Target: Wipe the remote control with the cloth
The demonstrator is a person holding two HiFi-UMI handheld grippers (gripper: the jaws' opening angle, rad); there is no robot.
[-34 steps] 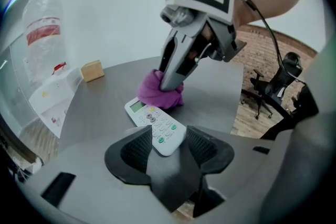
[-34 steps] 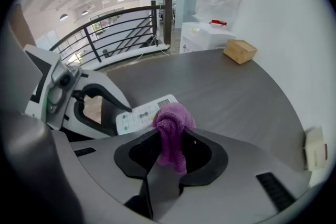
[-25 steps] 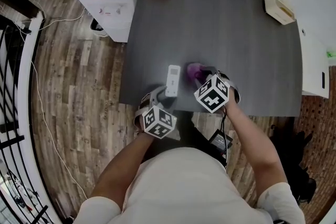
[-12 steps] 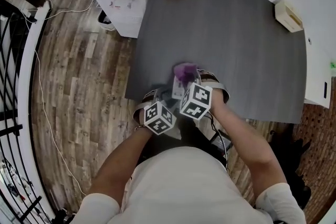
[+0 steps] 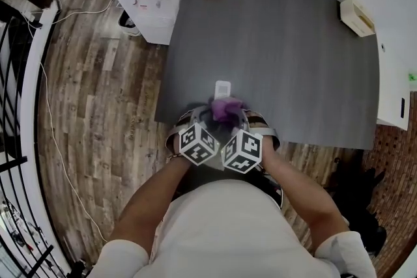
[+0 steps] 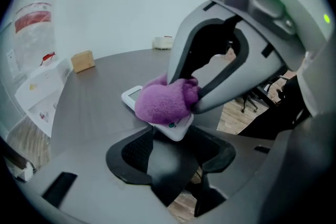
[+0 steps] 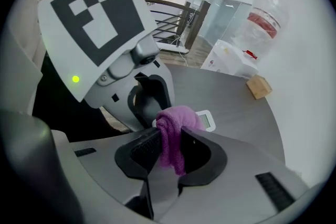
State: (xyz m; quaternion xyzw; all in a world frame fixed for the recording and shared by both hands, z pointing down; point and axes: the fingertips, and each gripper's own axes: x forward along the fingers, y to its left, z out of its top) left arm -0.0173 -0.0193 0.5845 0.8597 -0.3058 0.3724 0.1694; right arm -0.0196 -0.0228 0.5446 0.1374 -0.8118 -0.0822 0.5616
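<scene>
**Mid-wipe, cloth on the remote**

The remote control (image 5: 222, 88) sits at the near edge of the desk (image 5: 280, 42), its near end clamped in the left tool (image 6: 175, 136). The right tool (image 7: 170, 140) pinches the purple cloth (image 7: 177, 122) and presses it on the remote's middle. Next, I'd judge, comes a stroke toward the bare far end.

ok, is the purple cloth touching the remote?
Touching. The left gripper view shows the cloth bunched directly on the remote, covering its top face with no gap.

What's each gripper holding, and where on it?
Left gripper: remote control, by its near end. Right gripper: purple cloth, bunched between the jaws.
</scene>
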